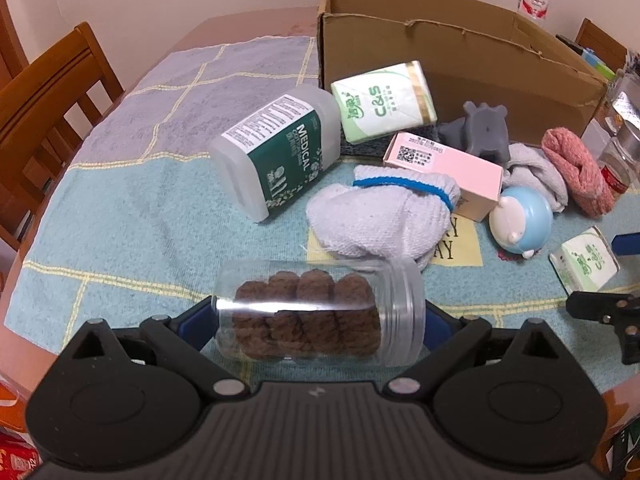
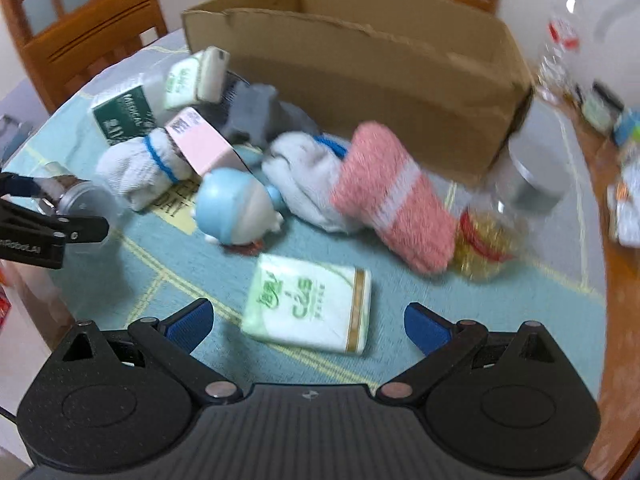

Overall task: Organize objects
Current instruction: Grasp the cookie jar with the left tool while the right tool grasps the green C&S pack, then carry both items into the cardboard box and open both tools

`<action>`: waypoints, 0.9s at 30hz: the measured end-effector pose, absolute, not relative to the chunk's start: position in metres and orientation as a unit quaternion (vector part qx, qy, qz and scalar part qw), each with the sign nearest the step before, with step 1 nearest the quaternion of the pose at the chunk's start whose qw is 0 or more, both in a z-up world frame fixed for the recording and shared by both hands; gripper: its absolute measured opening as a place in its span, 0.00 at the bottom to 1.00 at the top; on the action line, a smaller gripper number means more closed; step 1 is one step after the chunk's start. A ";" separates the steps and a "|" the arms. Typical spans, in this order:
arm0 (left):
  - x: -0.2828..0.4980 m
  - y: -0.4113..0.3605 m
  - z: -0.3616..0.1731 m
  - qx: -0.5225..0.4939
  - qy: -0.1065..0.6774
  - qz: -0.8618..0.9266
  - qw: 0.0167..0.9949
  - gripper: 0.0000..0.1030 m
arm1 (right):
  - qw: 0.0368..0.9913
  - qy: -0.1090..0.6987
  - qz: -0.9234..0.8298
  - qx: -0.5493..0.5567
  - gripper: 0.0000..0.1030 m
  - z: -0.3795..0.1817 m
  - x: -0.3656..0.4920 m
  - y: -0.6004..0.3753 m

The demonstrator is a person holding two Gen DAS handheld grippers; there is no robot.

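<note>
My left gripper [image 1: 318, 320] is shut on a clear plastic jar of brown cookies [image 1: 316, 314], held sideways just above the cloth; the jar also shows at the left of the right wrist view [image 2: 66, 192]. My right gripper [image 2: 306, 320] is open, its blue pads [image 2: 192, 320] on either side of a green-and-white tissue pack [image 2: 310, 306] lying flat on the cloth, not touching it. An open cardboard box [image 1: 460, 52] stands at the back of the table, also in the right wrist view [image 2: 360, 60].
On the checked cloth [image 1: 132, 208] lie a medical bottle [image 1: 280, 152], a second tissue pack [image 1: 384, 102], a pink box [image 1: 444, 170], a white sock bundle [image 1: 380, 216], a grey toy [image 1: 480, 130], a blue toy [image 2: 236, 208], a pink sock [image 2: 394, 196] and a gold-filled jar [image 2: 484, 240]. Wooden chairs [image 1: 48, 92] surround the table.
</note>
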State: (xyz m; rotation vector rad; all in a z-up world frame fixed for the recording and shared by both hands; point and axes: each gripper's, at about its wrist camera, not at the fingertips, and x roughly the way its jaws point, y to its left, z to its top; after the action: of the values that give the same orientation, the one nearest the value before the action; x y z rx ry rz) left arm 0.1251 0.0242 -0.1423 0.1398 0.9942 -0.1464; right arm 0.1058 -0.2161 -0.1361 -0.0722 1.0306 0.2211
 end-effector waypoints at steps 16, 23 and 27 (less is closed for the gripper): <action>0.121 0.023 -0.140 0.069 0.478 -0.071 0.873 0.90 | 0.866 0.490 0.084 -0.052 0.69 -0.140 0.110 -0.208; 0.119 0.024 -0.132 0.081 0.481 -0.085 0.869 0.89 | 0.861 0.498 0.079 -0.061 0.67 -0.137 0.111 -0.207; 0.118 0.027 -0.121 0.095 0.477 -0.102 0.868 0.88 | 0.859 0.502 0.080 -0.059 0.67 -0.129 0.111 -0.212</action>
State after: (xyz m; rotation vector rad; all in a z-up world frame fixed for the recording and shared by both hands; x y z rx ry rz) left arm 0.1181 0.0266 -0.1215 0.1996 0.9987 -0.2137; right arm 0.1109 -0.2123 -0.1287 -0.1232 1.0529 0.1689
